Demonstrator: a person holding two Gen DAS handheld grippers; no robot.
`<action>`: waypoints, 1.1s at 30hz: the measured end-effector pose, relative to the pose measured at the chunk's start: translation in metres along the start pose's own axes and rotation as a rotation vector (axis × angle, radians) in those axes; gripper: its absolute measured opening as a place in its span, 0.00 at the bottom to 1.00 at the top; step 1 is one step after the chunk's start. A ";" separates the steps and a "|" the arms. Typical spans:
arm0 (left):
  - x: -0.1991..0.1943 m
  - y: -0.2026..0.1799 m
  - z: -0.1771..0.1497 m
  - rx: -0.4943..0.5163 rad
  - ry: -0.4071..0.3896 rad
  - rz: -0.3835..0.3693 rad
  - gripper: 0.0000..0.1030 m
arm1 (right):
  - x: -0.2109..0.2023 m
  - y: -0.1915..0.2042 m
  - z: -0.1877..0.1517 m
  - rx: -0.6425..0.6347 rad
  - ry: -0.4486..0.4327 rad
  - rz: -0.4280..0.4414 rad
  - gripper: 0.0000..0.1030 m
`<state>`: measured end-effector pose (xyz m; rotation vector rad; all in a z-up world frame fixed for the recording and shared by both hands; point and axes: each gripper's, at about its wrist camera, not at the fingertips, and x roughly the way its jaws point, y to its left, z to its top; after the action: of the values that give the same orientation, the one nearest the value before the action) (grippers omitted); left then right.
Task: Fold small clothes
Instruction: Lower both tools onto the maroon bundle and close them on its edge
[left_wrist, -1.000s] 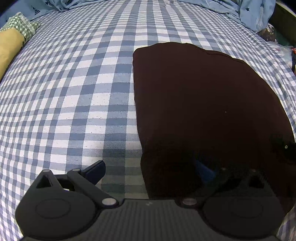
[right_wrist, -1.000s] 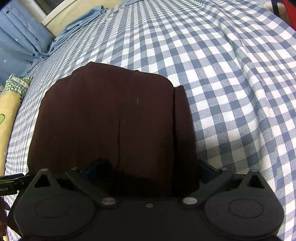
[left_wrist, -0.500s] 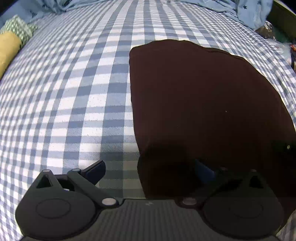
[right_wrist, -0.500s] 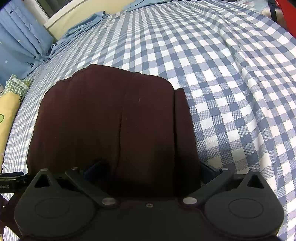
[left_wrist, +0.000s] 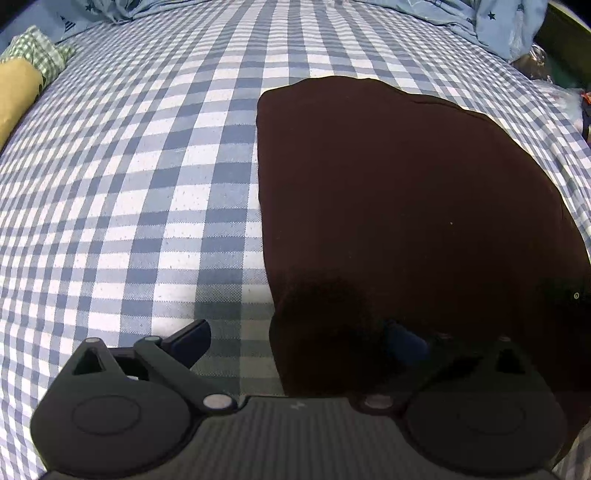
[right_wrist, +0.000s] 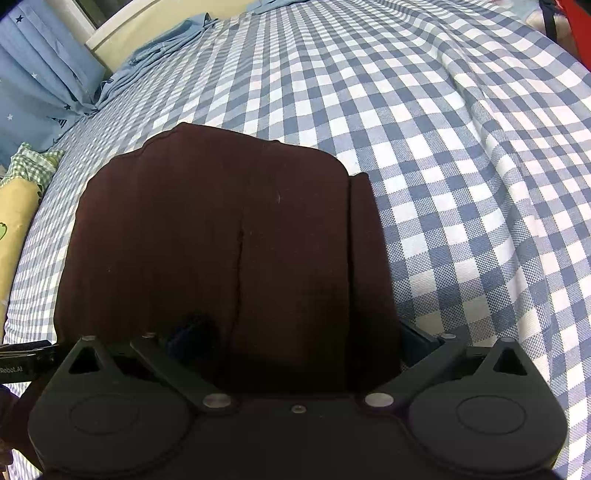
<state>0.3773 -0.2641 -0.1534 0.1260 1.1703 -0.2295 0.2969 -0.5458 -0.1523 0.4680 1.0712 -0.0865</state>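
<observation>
Right wrist view: dark garment (right_wrist: 229, 251) is lying flat on checked bedsheet (right_wrist: 461, 155), partly folded, one side flap doubled over at 3 o'clock. I'm holding my right gripper (right_wrist: 299, 336) spread across its near hem; my left gripper (left_wrist: 299, 339) is gaping astride the near-left corner. Final folds are remaining, I'm guessing.

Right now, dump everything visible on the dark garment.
The dark garment is a very dark maroon, soft knit-looking cloth, already folded into a compact, roughly rectangular stack lying flat on the blue-and-white checked bedsheet. A vertical crease runs down its middle, and a narrower folded layer shows along its right edge. Its near edge sits between the open fingers of both the left hand-held gripper and right hand-held gripper.
</observation>
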 end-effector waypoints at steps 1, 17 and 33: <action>0.000 0.000 0.000 0.001 0.000 0.000 1.00 | 0.000 0.000 0.000 0.002 -0.001 0.000 1.00; 0.001 -0.006 0.008 0.055 0.018 0.023 1.00 | -0.003 0.013 -0.004 -0.038 -0.007 -0.037 0.92; 0.002 0.001 0.013 -0.009 0.060 -0.037 0.92 | -0.009 0.014 -0.008 -0.035 -0.024 0.003 0.77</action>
<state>0.3899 -0.2658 -0.1504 0.1035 1.2344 -0.2547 0.2897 -0.5315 -0.1434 0.4363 1.0471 -0.0707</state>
